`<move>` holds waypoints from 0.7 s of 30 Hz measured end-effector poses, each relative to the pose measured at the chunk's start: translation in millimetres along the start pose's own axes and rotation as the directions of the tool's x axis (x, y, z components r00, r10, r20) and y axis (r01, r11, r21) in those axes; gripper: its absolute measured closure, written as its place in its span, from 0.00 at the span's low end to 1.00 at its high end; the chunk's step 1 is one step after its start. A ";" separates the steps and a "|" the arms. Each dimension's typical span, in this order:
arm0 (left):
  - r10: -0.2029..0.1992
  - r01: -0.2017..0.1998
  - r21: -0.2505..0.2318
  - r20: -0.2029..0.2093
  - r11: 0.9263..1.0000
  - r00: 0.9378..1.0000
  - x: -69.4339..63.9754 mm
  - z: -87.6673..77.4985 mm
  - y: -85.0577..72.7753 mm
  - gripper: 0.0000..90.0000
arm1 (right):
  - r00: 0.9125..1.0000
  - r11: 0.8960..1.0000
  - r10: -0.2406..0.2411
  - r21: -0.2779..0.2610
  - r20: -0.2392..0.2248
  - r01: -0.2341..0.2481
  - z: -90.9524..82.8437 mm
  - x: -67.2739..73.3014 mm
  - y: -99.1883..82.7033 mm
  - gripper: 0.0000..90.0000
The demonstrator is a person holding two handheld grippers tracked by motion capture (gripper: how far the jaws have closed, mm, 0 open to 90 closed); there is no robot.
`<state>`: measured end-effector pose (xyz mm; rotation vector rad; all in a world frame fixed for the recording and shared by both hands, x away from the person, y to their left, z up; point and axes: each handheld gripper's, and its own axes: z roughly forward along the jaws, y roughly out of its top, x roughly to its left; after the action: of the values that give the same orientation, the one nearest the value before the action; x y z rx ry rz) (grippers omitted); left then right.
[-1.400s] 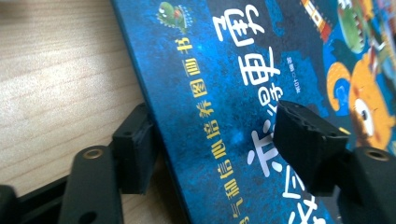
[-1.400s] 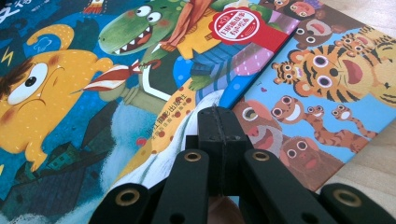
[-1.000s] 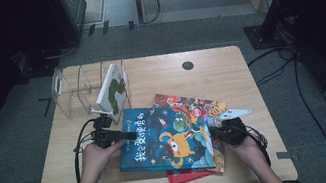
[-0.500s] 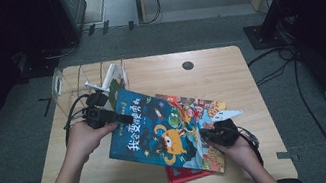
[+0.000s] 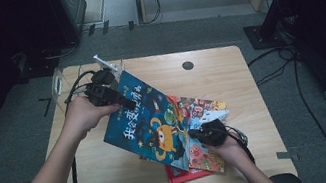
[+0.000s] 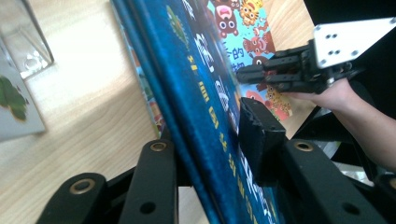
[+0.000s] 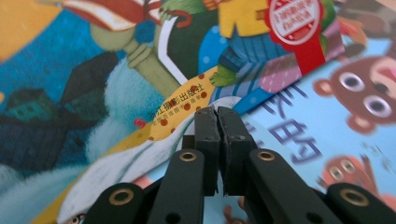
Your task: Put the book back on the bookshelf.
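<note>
A blue picture book (image 5: 148, 119) is tilted up off the stack, its upper-left edge raised. My left gripper (image 5: 125, 102) is shut on that raised edge; in the left gripper view the jaws (image 6: 210, 135) clamp the blue cover (image 6: 205, 74) from both sides. My right gripper (image 5: 194, 133) rests low on the stack by the book's lower right edge. Its jaws (image 7: 217, 112) are shut together with nothing between them, tips against the illustrated covers (image 7: 140, 70). The left gripper view also shows the right gripper (image 6: 261, 77) farther off.
A clear plastic book rack (image 5: 60, 81) stands at the table's back left, holding a white book with green print (image 6: 14, 102). A colourful animal book (image 5: 200, 110) and a red book (image 5: 181, 174) lie under the blue one. A round hole (image 5: 188, 65) marks the table's far side.
My left gripper has lifted the blue book's left edge and carried it up and back toward the rack. The right gripper has slid a little left onto the stack.
</note>
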<state>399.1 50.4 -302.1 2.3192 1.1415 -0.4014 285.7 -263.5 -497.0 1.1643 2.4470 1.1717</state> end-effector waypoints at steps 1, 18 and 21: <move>0.001 -0.001 -0.001 0.004 1.000 1.000 -3.3 -1.6 3.5 0.80 | 1.000 1.000 -0.004 -0.004 -0.004 0.004 1.7 1.9 0.8 0.96; 0.027 -0.027 0.085 0.004 0.996 1.000 -21.8 -27.5 27.5 0.93 | 0.991 0.991 -0.130 -0.007 0.006 0.130 9.1 10.9 5.7 0.72; 0.024 -0.022 0.096 -0.016 0.995 1.000 -21.5 -35.5 23.6 0.93 | 0.990 0.990 -0.138 -0.014 0.018 0.139 9.1 9.9 4.1 0.66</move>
<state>406.3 44.7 -255.2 2.4207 1.1250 -0.4367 285.6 -249.5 -498.6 0.9783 2.4570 1.1336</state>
